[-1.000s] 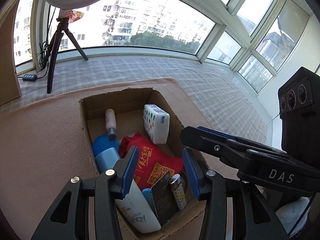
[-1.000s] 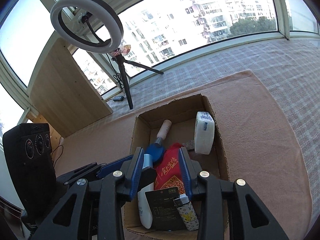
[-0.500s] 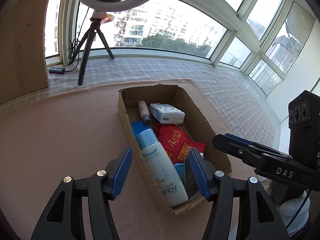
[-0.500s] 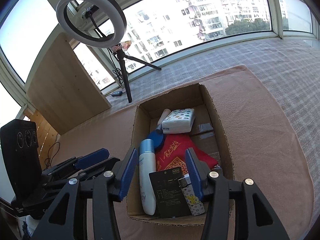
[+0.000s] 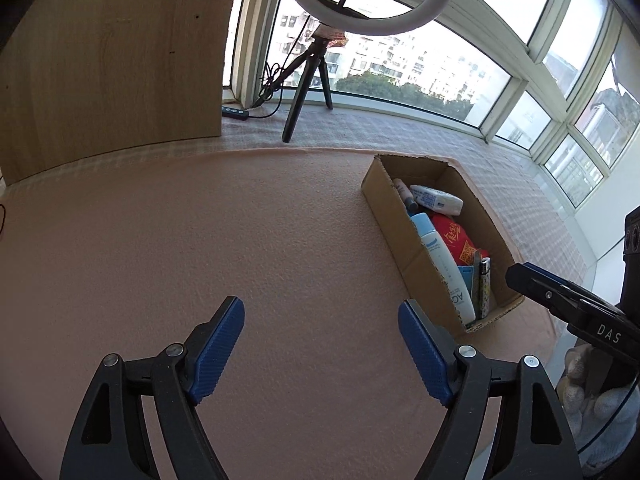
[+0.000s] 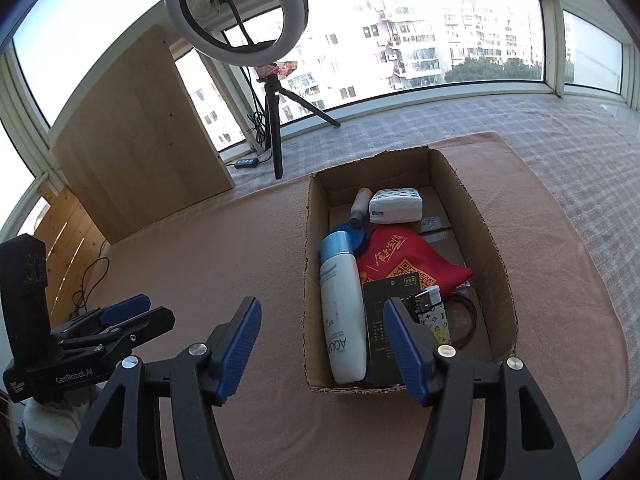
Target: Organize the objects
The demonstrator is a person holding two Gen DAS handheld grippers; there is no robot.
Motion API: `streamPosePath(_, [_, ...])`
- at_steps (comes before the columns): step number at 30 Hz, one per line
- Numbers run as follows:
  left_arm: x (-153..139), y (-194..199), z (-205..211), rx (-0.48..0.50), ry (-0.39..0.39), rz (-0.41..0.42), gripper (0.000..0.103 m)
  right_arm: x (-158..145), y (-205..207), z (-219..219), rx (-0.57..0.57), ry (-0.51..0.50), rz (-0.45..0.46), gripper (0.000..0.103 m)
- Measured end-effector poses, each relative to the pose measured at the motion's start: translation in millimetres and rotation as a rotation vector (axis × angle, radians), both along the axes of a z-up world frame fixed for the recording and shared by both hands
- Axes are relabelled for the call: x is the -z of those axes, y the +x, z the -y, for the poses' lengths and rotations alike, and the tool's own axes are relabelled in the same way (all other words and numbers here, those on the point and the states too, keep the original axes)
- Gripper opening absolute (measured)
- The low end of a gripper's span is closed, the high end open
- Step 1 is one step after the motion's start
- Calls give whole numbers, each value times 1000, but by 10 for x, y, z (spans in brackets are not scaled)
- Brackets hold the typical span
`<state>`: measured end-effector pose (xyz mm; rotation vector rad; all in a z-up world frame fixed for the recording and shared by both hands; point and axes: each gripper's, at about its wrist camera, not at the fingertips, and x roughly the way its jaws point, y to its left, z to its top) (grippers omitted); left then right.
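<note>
Both claws, left claw [image 5: 320, 348] and right claw [image 6: 322, 346], are backing away from the cardboard box [image 6: 494, 268], jaws apart and empty; the white bottle [image 6: 344, 316] and the rest are lying inside, so organizing looks finished.

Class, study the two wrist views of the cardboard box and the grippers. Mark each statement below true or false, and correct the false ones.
1. The white AQUA bottle lies inside the cardboard box. True.
2. The left gripper is shut on the tissue pack. False: it is open and empty, over the bare pink mat; the tissue pack lies in the box.
3. The red pouch lies on the mat outside the box. False: it is in the box, beside the bottle.
4. The right gripper is open and holds nothing. True.
5. A ring light on a tripod stands by the window. True.
</note>
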<state>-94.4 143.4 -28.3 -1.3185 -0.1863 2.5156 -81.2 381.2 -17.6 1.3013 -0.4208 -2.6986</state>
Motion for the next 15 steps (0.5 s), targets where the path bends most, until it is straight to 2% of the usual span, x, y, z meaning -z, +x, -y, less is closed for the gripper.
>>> streamPosePath(5, [-44,248,461,-67,-22,-12,85,-16,129,410,-19,37,-17,65])
streamPosePath(12, [-78,516,1021,-153,-83,-15,87,-36,256,1022,-76,79,-20,66])
streamPosePath(15, [-75,602,1209,-180,-106,-17,89,-58,310,1282,-105,110,-32,70])
